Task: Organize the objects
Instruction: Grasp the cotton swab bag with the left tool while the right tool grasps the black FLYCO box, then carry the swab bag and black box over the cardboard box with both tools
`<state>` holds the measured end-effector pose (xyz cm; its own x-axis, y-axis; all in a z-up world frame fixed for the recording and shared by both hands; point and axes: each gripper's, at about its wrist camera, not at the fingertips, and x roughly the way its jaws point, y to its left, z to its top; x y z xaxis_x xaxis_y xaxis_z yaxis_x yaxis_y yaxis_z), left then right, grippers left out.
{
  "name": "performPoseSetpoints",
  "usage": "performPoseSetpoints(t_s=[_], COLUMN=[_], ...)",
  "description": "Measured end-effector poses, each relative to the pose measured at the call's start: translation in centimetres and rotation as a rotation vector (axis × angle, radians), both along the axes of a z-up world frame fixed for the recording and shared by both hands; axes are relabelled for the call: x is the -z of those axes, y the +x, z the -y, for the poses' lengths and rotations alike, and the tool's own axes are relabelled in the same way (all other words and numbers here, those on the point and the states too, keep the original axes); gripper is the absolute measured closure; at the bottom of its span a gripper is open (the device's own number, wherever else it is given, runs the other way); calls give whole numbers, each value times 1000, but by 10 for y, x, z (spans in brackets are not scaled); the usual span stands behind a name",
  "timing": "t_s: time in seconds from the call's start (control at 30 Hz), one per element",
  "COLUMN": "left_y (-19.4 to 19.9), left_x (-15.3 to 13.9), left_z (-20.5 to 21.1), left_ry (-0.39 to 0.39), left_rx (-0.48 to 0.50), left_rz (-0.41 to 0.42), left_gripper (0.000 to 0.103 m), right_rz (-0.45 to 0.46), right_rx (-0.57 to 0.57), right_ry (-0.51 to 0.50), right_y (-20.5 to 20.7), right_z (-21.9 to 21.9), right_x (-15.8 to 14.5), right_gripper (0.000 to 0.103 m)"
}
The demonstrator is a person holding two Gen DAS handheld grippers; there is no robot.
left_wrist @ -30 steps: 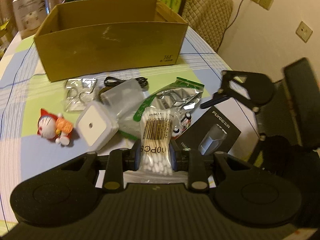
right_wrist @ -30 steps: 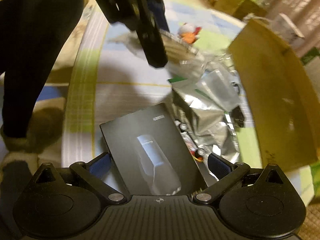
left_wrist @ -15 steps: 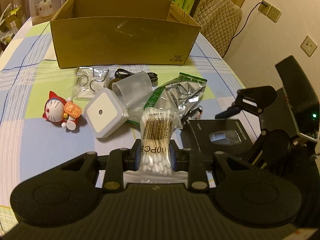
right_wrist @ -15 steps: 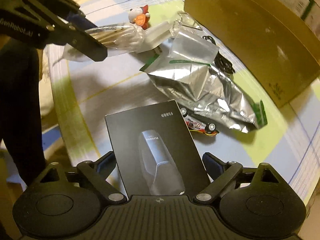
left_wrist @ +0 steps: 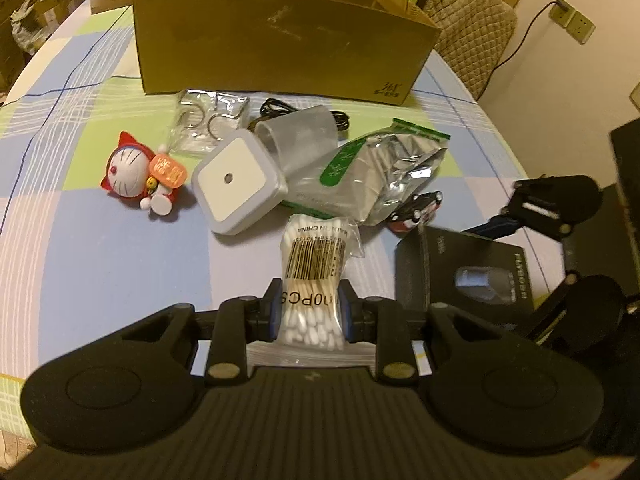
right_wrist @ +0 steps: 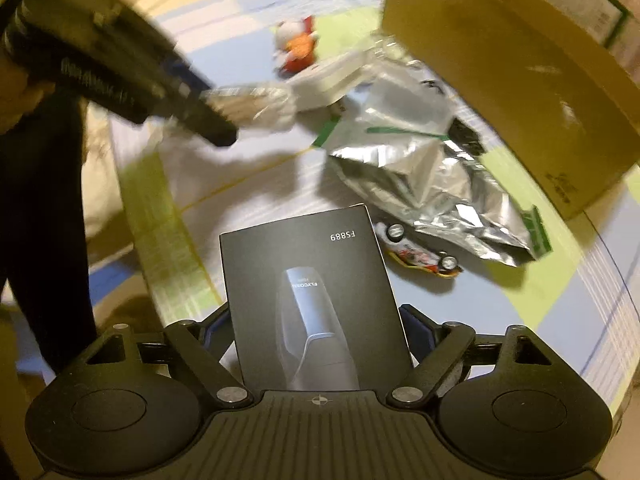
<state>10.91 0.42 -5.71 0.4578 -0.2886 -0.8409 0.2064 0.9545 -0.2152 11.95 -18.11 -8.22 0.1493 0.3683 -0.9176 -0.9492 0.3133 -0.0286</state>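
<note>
Left tongs (left_wrist: 307,316) clamp the cotton-swab bag (left_wrist: 316,276); right tongs (right_wrist: 316,334), closing, straddle the black box (right_wrist: 310,300) beside the bag.

Left tongs (left_wrist: 308,316) clamped, tilted downward; right tongs (right_wrist: 316,332) wide, just narrowing.

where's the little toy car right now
In the right wrist view the toy car lies on the tablecloth just right of the black box, at the edge of the silver foil bag.
</note>
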Motion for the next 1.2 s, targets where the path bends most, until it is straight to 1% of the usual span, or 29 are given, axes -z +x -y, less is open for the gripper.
performPoseSetpoints(t_s=[0.13,0.3,0.37,0.5,0.63,0.87,1.0,1.2], left_y=[0,0,1,2,6,16,23,29], left_x=[-3,-18,-26,-46,-65,-92,-104,-113], left_z=[0,1,1,0,-2,-6,-9,-12], left_ry=[2,10,16,24,46,80,83,92], left_rx=[0,0,-2,2,11,28,25,21], left_rz=[7,34,47,79,111,145,156,168], left_gripper=[80,79,79,79,79,79,79,79], right_rz=[-16,-51,-56,-27,-10,25,31,25], right_rx=[110,304,352,412,433,462,468,476], right_ry=[72,155,177,209,221,238,239,236], right_y=[2,16,19,23,26,36,40,46], right_z=[13,19,17,15,10,2,-3,-8], right_x=[-19,-42,-56,-81,-103,-128,-133,-132], right_gripper=[22,22,22,22,22,22,22,22])
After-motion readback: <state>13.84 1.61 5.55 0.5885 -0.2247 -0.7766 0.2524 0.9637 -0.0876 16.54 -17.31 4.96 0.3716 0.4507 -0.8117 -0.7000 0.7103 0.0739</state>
